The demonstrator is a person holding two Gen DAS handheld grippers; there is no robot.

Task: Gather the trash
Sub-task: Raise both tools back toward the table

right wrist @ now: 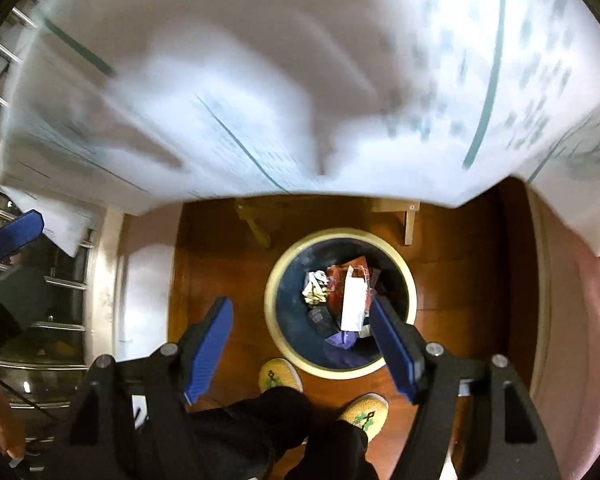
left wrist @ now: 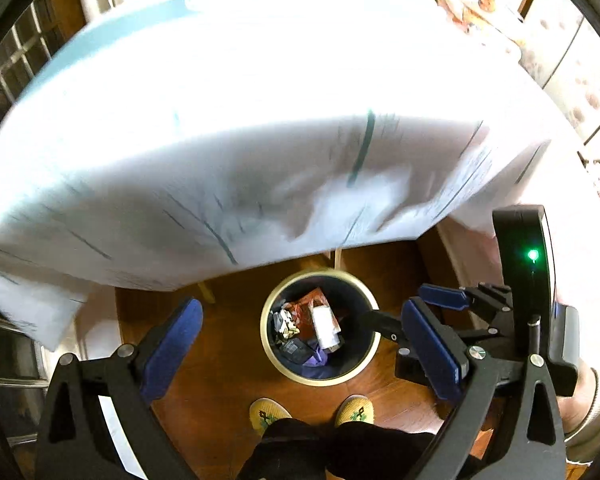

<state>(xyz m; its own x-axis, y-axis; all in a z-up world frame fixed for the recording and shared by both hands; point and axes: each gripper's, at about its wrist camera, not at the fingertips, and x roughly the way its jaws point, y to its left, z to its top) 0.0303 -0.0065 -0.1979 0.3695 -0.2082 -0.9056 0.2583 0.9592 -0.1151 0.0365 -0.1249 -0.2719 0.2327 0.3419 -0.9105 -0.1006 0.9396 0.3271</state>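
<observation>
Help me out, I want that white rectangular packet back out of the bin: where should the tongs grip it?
Probably from straight above, across its narrow width. The white packet lies on top of the other trash in the round bin, long and flat, with its long edges exposed. Both tongs, left and right, are open and empty above it.

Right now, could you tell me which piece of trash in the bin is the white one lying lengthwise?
It is the long white packet in the middle of the bin, beside the crumpled wrapper and over the red packaging.
</observation>
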